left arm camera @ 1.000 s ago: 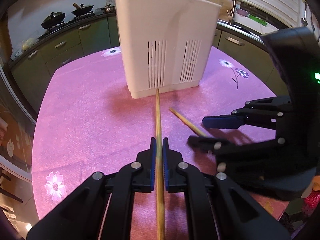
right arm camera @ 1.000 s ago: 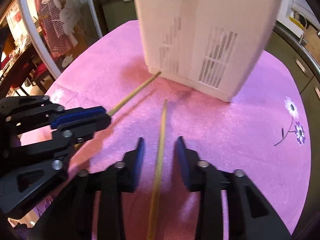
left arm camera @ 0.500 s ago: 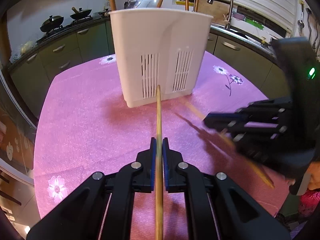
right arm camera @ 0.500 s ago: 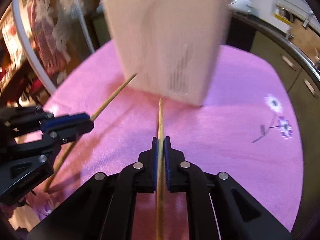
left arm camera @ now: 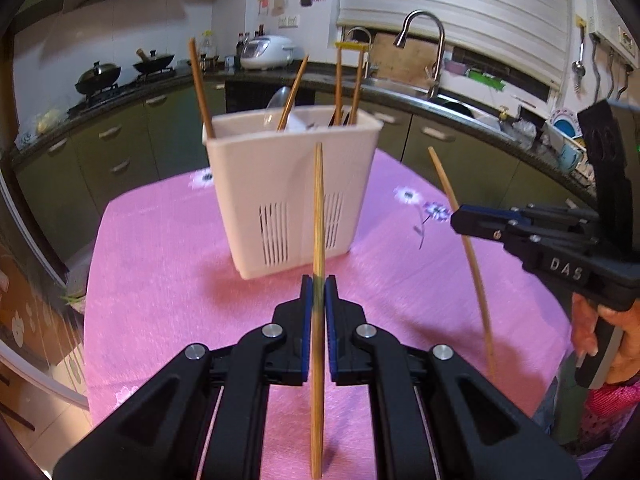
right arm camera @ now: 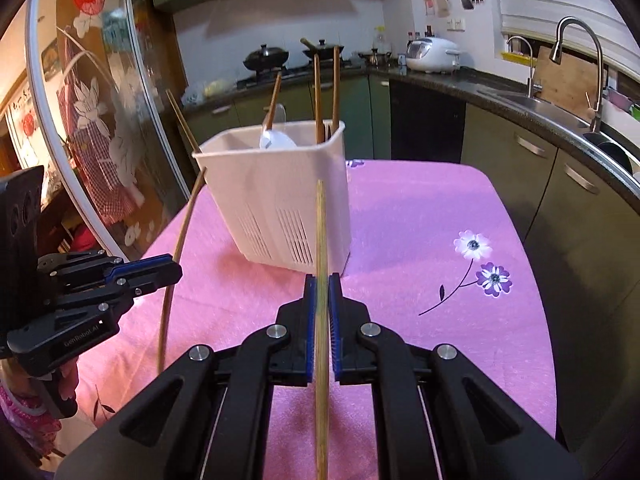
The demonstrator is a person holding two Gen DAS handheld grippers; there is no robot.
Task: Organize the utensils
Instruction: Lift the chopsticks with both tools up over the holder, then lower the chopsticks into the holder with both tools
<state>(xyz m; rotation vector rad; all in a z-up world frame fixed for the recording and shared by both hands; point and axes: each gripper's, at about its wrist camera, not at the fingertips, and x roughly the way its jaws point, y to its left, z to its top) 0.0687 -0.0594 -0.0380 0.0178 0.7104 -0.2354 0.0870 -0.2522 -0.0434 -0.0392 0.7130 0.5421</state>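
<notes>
Seemingly each tool (left arm camera: 318, 280) (right arm camera: 322, 278) pinches one chopstick (left arm camera: 318, 216) (right arm camera: 321, 232) before the holder (left arm camera: 296, 184).

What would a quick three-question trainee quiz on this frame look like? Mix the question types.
1. True or false: the left gripper is empty.
2. Multiple choice: where does the white utensil holder stand? A) on the pink tablecloth B) in the sink C) on the stove
3. Fill in: the right gripper is shut on a ____.

Key
1. False: it is shut on a chopstick, one of two now held off the tablecloth.
2. A. Several chopsticks and a spoon already stand in the holder.
3. Chopstick: the right chopstick points toward the holder.
</notes>
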